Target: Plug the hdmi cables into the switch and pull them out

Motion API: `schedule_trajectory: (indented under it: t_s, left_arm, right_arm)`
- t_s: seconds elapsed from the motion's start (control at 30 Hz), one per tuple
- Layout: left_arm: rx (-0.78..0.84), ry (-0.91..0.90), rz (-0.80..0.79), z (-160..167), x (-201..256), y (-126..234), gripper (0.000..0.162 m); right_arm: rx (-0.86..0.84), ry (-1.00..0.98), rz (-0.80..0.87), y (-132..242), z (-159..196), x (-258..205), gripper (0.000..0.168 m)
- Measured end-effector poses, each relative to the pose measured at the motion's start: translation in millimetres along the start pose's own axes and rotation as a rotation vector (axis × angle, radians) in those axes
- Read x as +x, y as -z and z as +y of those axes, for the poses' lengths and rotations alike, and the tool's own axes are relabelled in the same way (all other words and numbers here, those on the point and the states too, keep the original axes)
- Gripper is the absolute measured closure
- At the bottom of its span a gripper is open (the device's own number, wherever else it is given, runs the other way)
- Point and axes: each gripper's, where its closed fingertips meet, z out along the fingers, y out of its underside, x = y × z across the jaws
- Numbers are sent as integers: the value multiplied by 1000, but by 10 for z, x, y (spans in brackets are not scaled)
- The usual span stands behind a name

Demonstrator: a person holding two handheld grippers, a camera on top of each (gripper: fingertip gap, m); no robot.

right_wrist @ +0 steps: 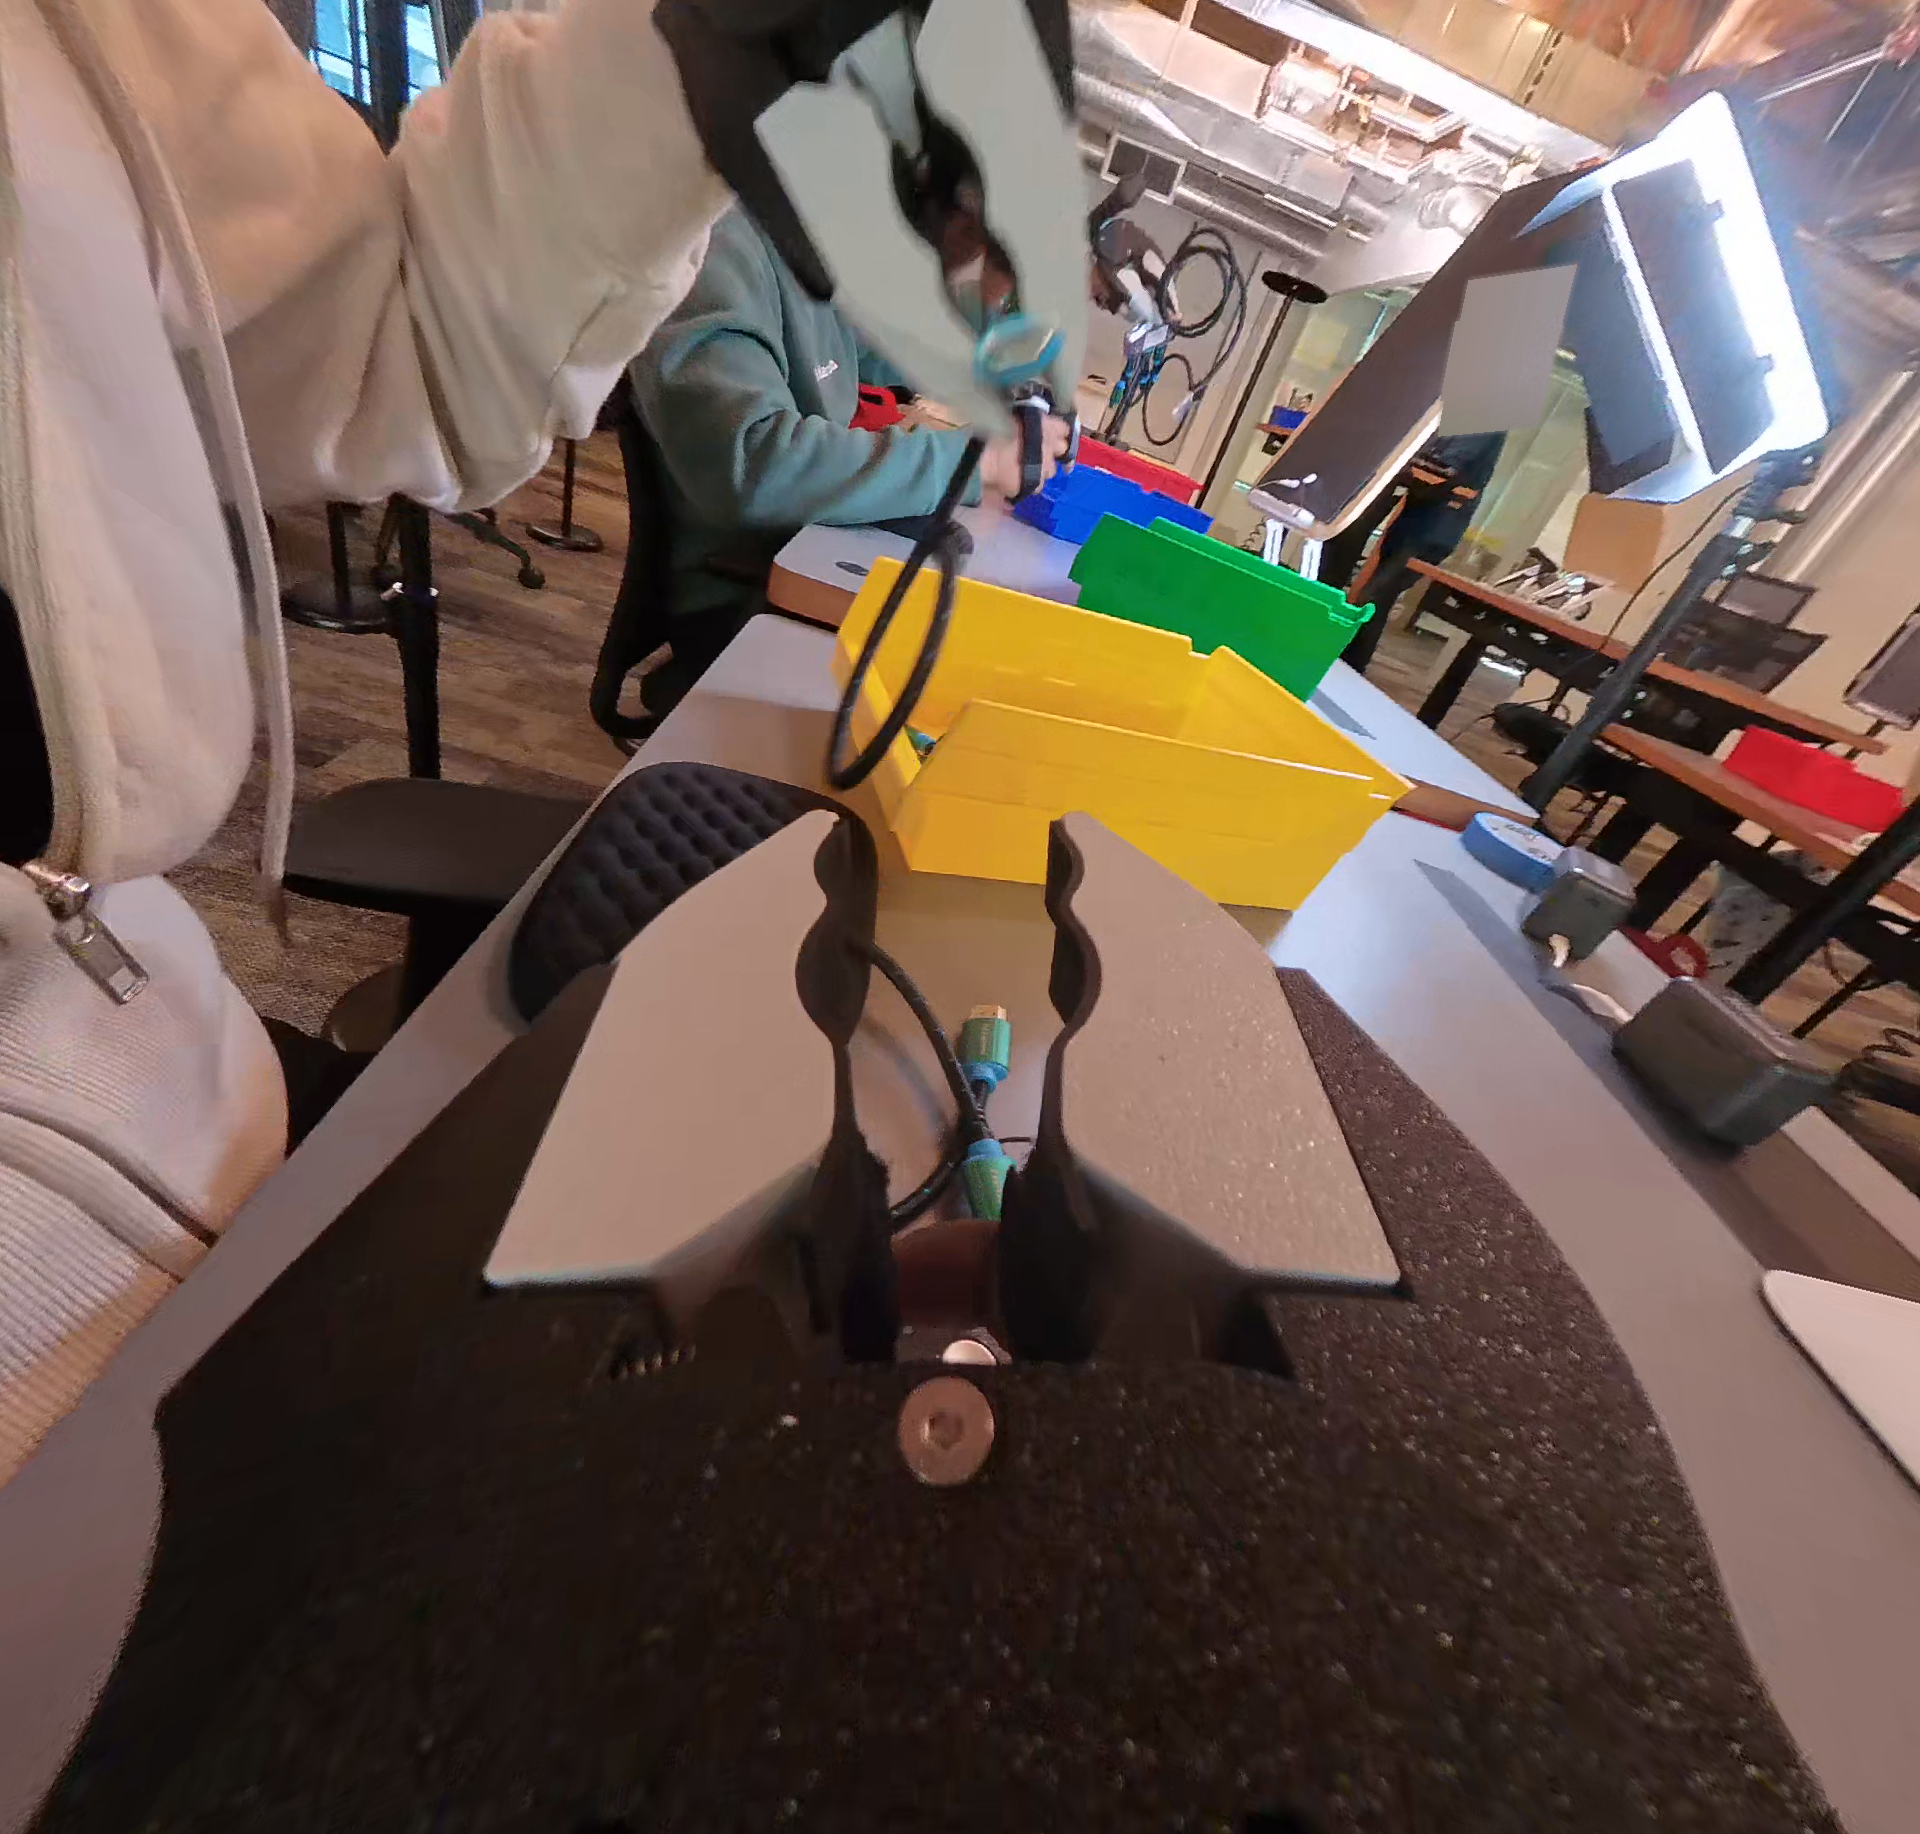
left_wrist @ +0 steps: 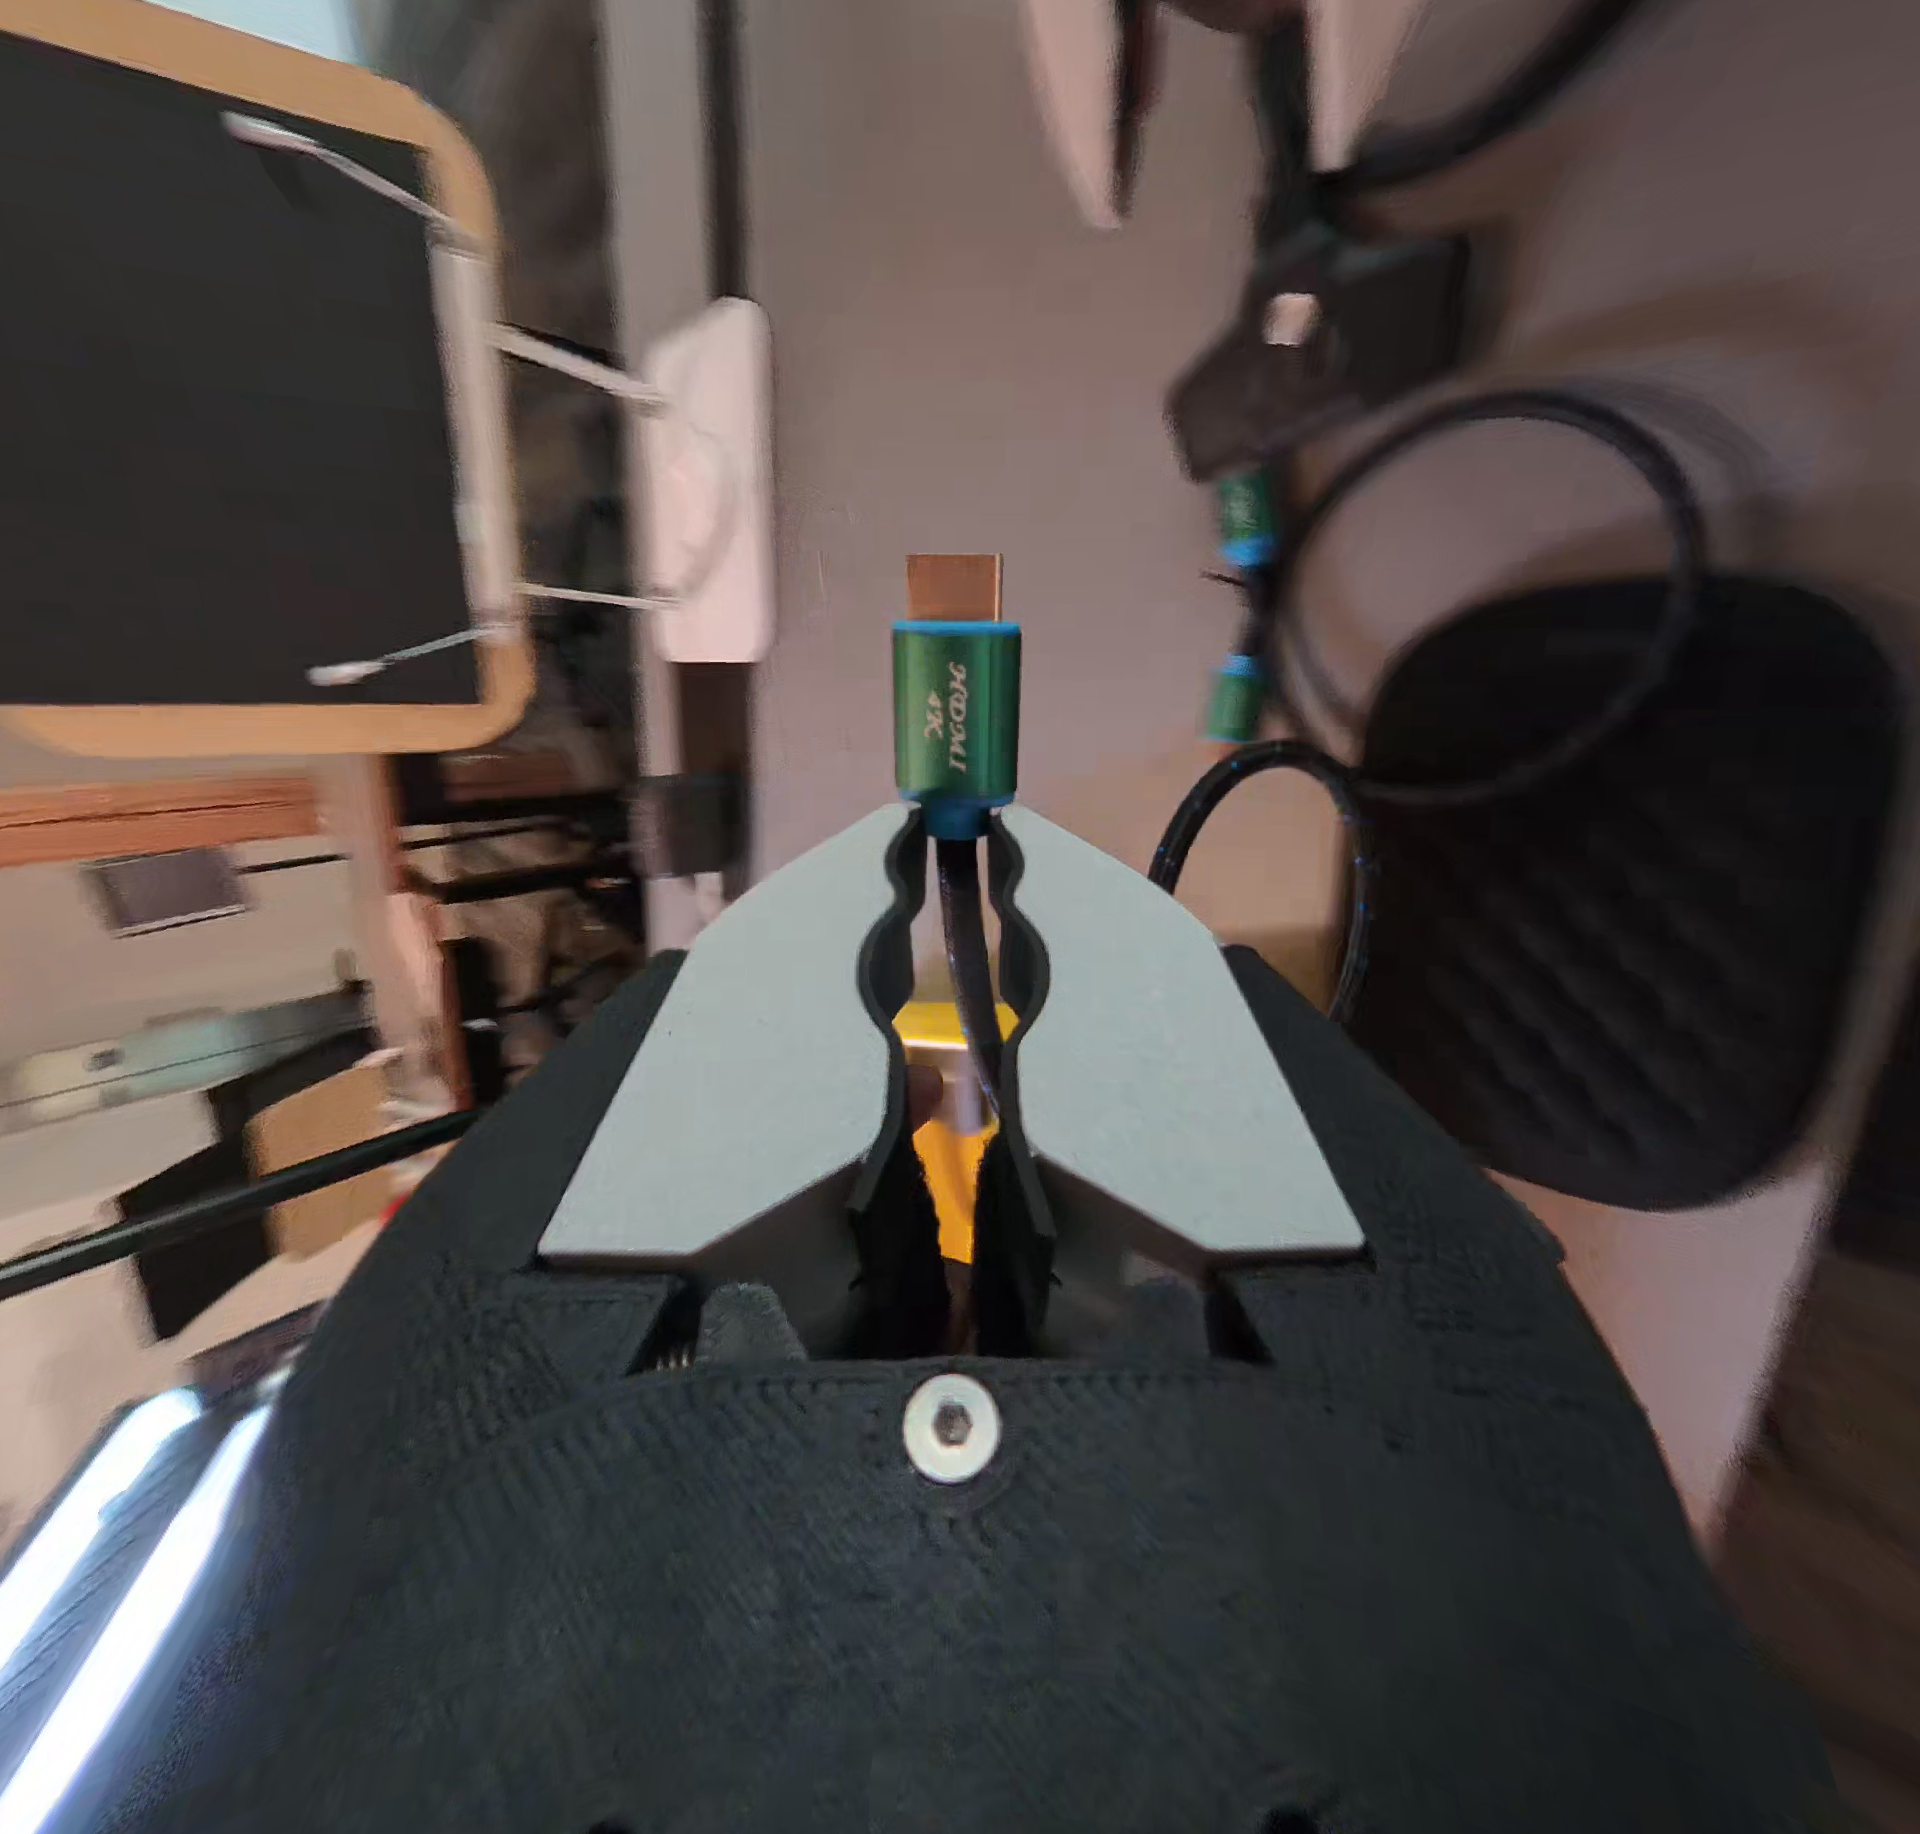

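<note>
My left gripper point(left_wrist: 951, 823) is clenched on one hdmi cable point(left_wrist: 966, 953) just behind its green plug point(left_wrist: 954, 709), gold tip free in the air at frame centre. My right gripper point(right_wrist: 961, 828) stands released, holding nothing, over two more green plugs point(right_wrist: 985, 1041) lying on the table point(right_wrist: 1455, 953) between its fingers. The switch point(left_wrist: 1309, 361), I think, is the blurred dark box at upper right of the left view. I judge this plug is out; whether it needs inserting I cannot tell.

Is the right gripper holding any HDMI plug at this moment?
No, the right gripper is open and empty; two green plugs lie on the table beneath it.
</note>
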Motion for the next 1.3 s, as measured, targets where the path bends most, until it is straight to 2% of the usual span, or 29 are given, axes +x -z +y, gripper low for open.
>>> schedule_trajectory:
  t_s: [0.13, 0.23, 0.4, 0.57, 0.7, 0.83, 0.9, 0.97, 1.0, 1.07, 1.17, 1.23, 1.3]
  left_arm:
    - [-80, 46, 216, 16, 646, -528, 151]
    - [-32, 146, 271, -54, 814, -873, 151]
    - [45, 258, 303, -180, 920, -1130, 151]
    - [95, 238, 239, -252, 994, -1232, 151]
    - [153, 240, 192, -300, 1000, -1236, 152]
    - [195, 225, 148, -320, 1005, -1223, 151]
    - [216, 214, 139, -324, 1020, -1228, 151]
    - [267, 258, 176, -355, 1057, -1215, 149]
    - [302, 304, 225, -382, 1093, -1196, 143]
    - [377, 428, 303, -439, 1106, -1156, 120]
    - [444, 553, 296, -435, 995, -1155, 119]
    - [468, 540, 251, -425, 948, -1157, 124]
    - [456, 520, 197, -412, 909, -1162, 120]
  right_arm:
    - [-39, 12, -26, -113, 85, -117, 132]
    - [-109, 27, -16, -185, 283, -141, 131]
    - [-180, -62, -4, -253, 485, -104, 136]
    - [-260, -148, -47, -297, 671, -145, 135]
    - [-311, -253, -112, -289, 788, -194, 128]
    - [-326, -316, -147, -270, 846, -215, 146]
    - [-326, -325, -155, -271, 858, -231, 147]
    - [-326, -278, -165, -258, 866, -257, 147]
    - [-328, -234, -167, -248, 869, -265, 147]
    - [-328, -161, -164, -242, 866, -269, 147]
    - [-300, -77, -156, -247, 821, -270, 147]
    - [-300, -62, -142, -246, 824, -250, 147]
    - [-305, -69, -142, -239, 837, -241, 147]
